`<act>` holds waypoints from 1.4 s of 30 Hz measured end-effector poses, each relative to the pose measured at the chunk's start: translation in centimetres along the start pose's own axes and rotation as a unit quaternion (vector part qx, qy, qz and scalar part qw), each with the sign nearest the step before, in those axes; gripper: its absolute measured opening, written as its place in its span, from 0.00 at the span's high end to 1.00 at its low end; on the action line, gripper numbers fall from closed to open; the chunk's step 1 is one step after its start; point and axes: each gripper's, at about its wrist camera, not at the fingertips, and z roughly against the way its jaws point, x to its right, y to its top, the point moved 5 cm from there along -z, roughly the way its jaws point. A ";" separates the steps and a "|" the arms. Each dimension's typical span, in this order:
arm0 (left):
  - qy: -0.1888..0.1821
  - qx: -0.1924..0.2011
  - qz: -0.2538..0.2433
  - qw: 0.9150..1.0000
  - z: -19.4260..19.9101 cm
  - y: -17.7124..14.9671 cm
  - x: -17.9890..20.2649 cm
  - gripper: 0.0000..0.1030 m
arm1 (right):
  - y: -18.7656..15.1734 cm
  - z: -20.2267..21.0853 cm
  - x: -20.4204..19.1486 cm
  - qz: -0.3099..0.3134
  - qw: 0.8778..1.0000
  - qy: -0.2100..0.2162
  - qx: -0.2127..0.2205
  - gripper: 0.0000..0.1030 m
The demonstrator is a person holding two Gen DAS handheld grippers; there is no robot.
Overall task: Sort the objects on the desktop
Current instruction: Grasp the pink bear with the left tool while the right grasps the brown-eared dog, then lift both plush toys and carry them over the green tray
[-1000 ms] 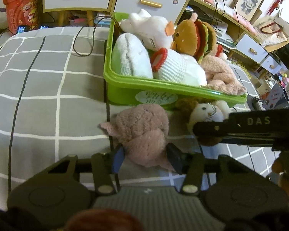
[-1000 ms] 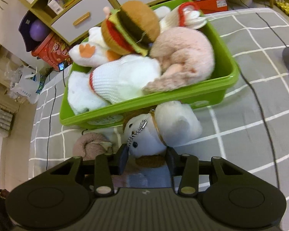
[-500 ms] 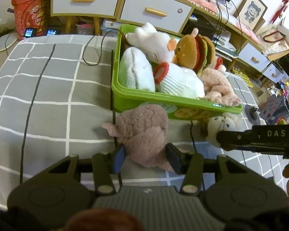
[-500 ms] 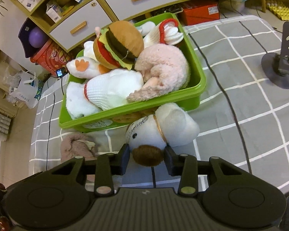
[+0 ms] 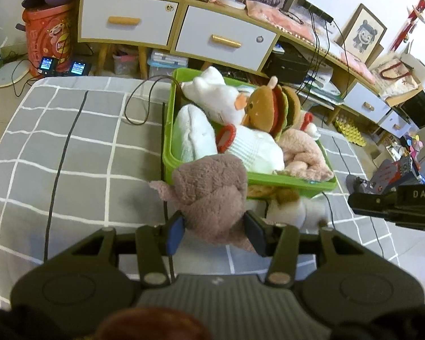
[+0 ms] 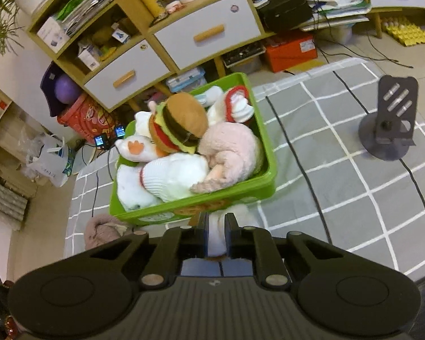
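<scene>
Grey checked cloth covers the bed-like surface that carries everything, with drawer cabinets and clutter behind its far edge. Toward that far edge sits the green bin, already heaped with soft toys: a hamburger plush, a pink plush and several white ones.

Both loose toys are being gathered at once, so the step in hand looks like the pick-up before the drop into the bin. The left gripper has its blue-padded fingers set partly apart and pressed into the flanks of the mauve plush, which hangs in front of the bin's near wall. The right gripper has its jaws closing and nearly together, pinching a thin fold of the white plush just outside the bin's near wall; most of that toy is hidden beneath the gripper body, so how secure the pinch is cannot be told.

Next, each toy probably needs carrying over the near rim and releasing on top of the pile. Because the bin is full above its rim, a toy let go near the edge could roll back out, so the release should come toward the middle of the heap.
</scene>
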 end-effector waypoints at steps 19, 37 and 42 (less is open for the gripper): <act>0.017 -0.044 -0.005 0.999 -3.6 -1.2 -0.5 0.55 | -2.0 -8.4 -1.7 0.059 0.995 -0.054 -0.058 0.12; 0.031 -0.056 -0.007 0.998 -4.6 -1.3 -1.5 0.55 | -2.2 -10.7 -1.6 0.083 0.991 -0.081 -0.059 0.32; 0.030 -0.054 -0.010 0.998 -4.3 -1.3 -1.1 0.55 | -2.6 -10.0 -1.7 0.093 0.990 -0.088 -0.061 0.36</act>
